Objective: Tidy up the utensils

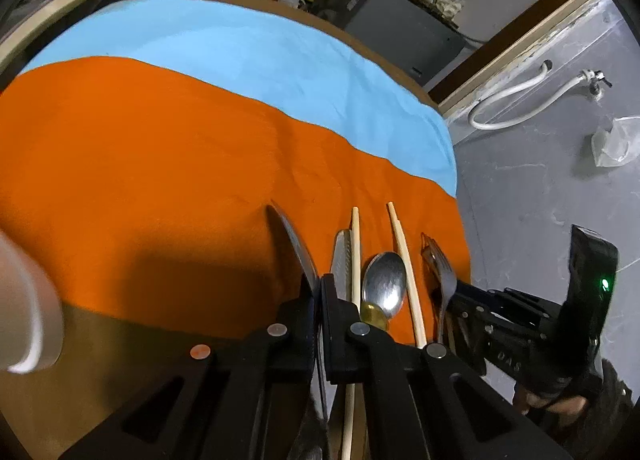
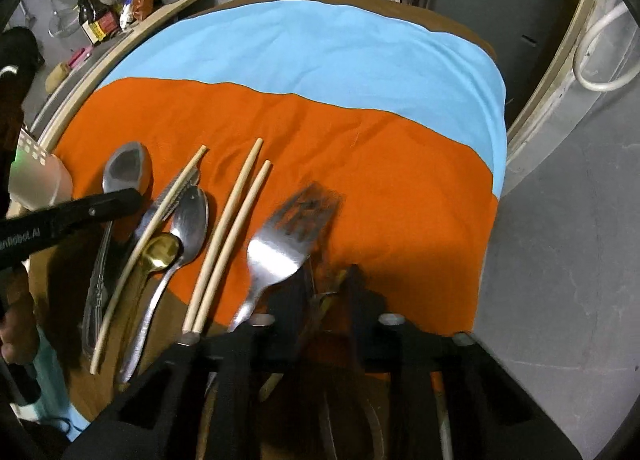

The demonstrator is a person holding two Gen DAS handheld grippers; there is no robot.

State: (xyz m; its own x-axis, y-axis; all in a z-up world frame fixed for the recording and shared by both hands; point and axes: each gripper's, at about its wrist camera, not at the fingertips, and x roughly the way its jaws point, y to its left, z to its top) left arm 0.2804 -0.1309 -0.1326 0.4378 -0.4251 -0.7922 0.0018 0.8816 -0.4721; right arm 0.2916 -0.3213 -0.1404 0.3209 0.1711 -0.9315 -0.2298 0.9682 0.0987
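Two sets of tongs are down over the cutlery, and I'll start with the left gripper point(image 1: 320, 284): its jaws are pressed together on a large silver spoon with an ornate handle point(image 2: 126, 167), seen edge-on between the black fingers in my left view. The right gripper point(image 2: 326, 280) stands narrow with a small gap; something blurred and brownish sits in that gap, and I cannot tell whether the pads press on it. Just left of its near finger lies a shiny steel fork point(image 2: 280, 248), tines blurred and pointing away from me. Moving leftward in the right view I see a pair of pale wooden chopsticks point(image 2: 232, 236) side by side, then a plain silver spoon point(image 2: 192, 219) with a small gold spoon point(image 2: 160, 252) touching its neck, then a single wooden chopstick point(image 2: 148, 244) lying across a serrated silver knife point(image 2: 176, 191). All of it rests at the near edge of an orange cloth point(image 2: 380, 179), handles reaching onto the brown round table point(image 2: 168, 320). Beyond the orange lies a light blue cloth point(image 2: 320, 59). A whitish cup point(image 2: 40, 179) stands at the far left.
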